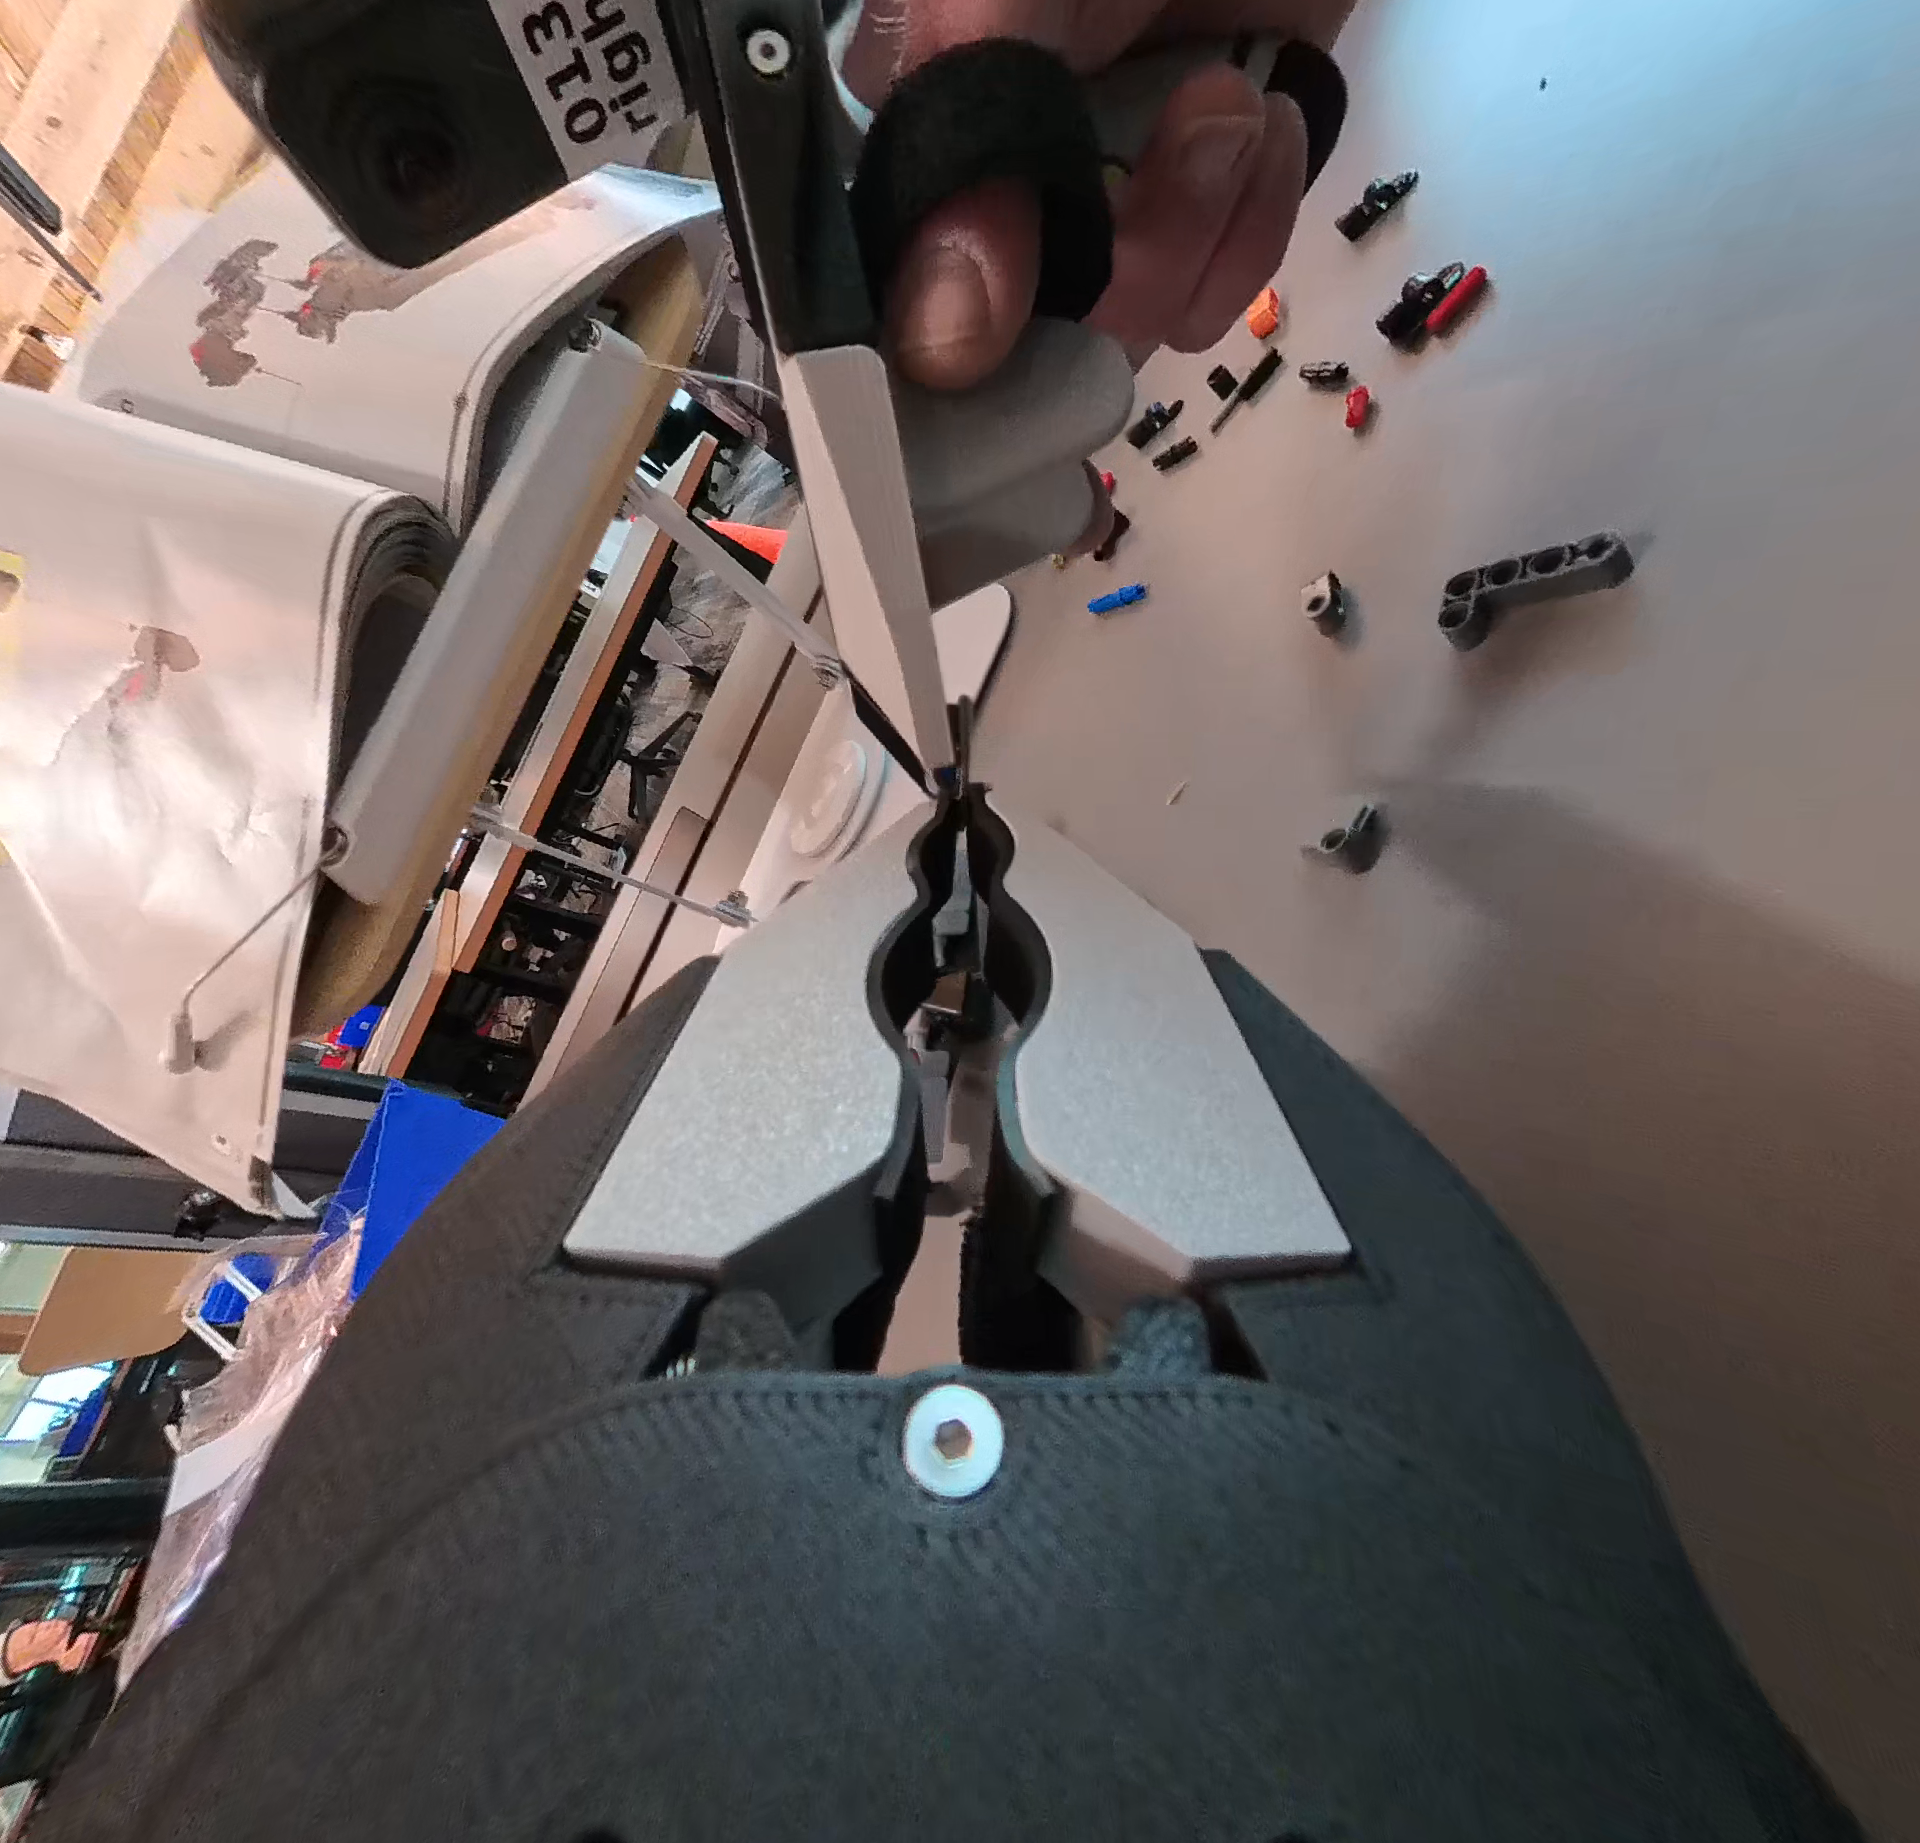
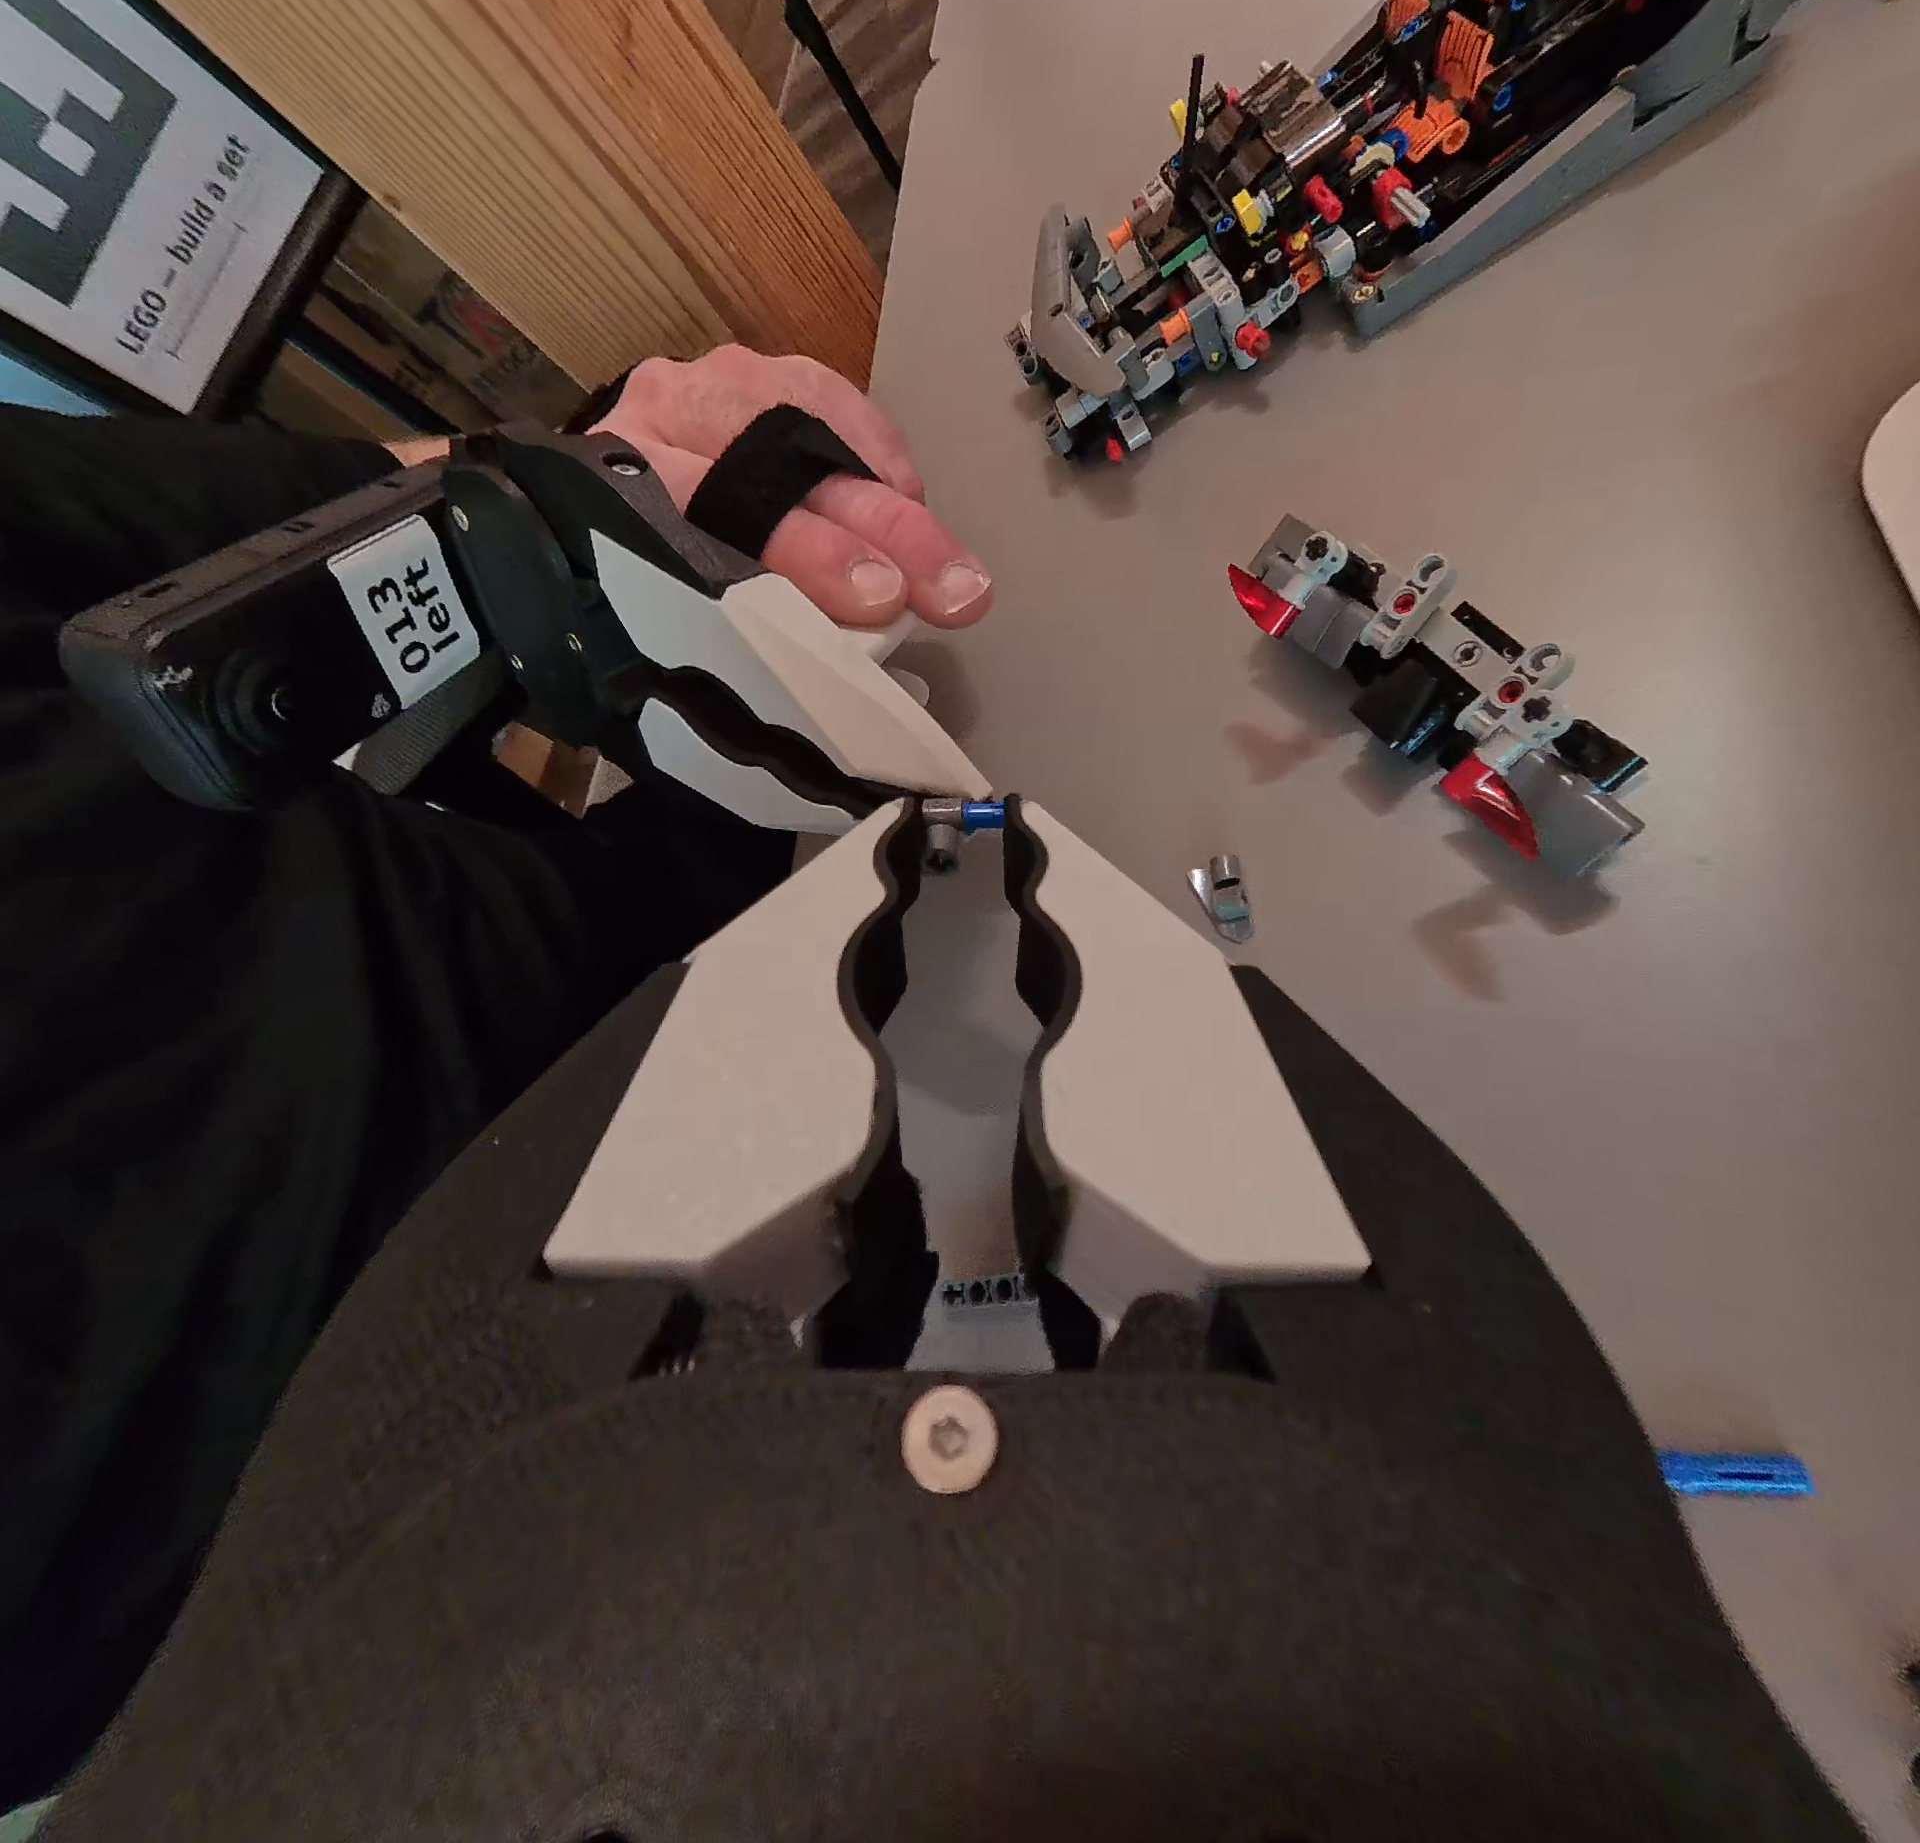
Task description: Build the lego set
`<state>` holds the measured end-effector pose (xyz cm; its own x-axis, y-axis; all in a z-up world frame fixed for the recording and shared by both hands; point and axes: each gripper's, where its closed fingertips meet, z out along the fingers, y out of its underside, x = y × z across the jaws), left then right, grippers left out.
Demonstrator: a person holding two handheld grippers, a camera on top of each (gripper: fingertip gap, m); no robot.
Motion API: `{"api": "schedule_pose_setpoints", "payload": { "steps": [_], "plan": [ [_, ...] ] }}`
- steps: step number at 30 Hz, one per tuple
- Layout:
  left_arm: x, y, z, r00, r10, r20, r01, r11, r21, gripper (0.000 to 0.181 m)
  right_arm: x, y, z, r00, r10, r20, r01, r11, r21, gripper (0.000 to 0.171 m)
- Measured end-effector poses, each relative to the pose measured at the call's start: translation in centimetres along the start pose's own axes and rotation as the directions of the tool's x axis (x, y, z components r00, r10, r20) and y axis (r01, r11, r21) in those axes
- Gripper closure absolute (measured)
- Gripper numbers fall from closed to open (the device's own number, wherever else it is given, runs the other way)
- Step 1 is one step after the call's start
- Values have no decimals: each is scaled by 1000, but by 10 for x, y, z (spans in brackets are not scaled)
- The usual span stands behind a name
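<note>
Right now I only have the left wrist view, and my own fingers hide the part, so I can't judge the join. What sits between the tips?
Observer: A blue pin protruding from a grey connector, spanning the gap between the right gripper tips.
Operator: Is the left gripper on it?
Observer: Yes, the left gripper is shut and its tip meets the grey connector.
Operator: Where is the main build?
Observer: The long model lies on the table beyond, untouched.
</note>
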<state>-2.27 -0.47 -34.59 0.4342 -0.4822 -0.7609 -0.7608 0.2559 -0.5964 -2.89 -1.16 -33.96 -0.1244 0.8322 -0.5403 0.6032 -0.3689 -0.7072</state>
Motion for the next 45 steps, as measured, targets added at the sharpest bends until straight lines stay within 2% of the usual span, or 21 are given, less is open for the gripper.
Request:
{"api": "schedule_pose_setpoints", "payload": {
  "steps": [6, 8, 11, 13, 16, 22, 26, 30, 37, 45],
  "plan": [
    [-9, -9, 2, 998, -60, -7, 61, 997, 54, 181, -3, -11, -10, 998, 35, 56, -40, 996, 83, 158],
    [-13, -11, 4, 991, -132, -27, 134, 988, 79, 181, -8, -16, -13, 997, 22, 78, -31, 993, 114, 154],
    [-19, -18, 3, 946, -309, -100, 321, 938, 134, 181, -3, -27, -25, 999, -39, -7, 40, 983, 181, 148],
    [-28, -24, 1, 862, -471, -187, 501, 847, 175, 181, -7, -38, -39, 994, -101, -40, 107, 965, 239, 145],
    [-46, -29, -3, 682, -653, -328, 726, 659, 197, 181, -13, -46, -58, 972, -198, -126, 225, 939, 260, 143],
    [-57, -43, -7, 387, -723, -572, 914, 380, 139, 181, -27, -50, -66, 878, -389, -278, 443, 881, 168, 150],
    [-55, -66, -24, 209, -592, -779, 967, 242, 75, 181, -41, -56, -68, 856, -463, -230, 505, 844, 182, 150],
    [-54, -83, -46, 125, -421, -899, 978, 204, 41, 181, -70, -53, -67, 796, -602, -60, 599, 772, 210, 150],
    [-39, -101, -74, 19, -146, -989, 974, 227, -15, 181, -105, -47, -58, 673, -719, 175, 670, 693, 266, 160],
    [-13, -123, -106, -123, 99, -987, 947, 310, -87, 181, -138, -25, -47, 513, -749, 420, 738, 635, 228, 149]
  ]
}}
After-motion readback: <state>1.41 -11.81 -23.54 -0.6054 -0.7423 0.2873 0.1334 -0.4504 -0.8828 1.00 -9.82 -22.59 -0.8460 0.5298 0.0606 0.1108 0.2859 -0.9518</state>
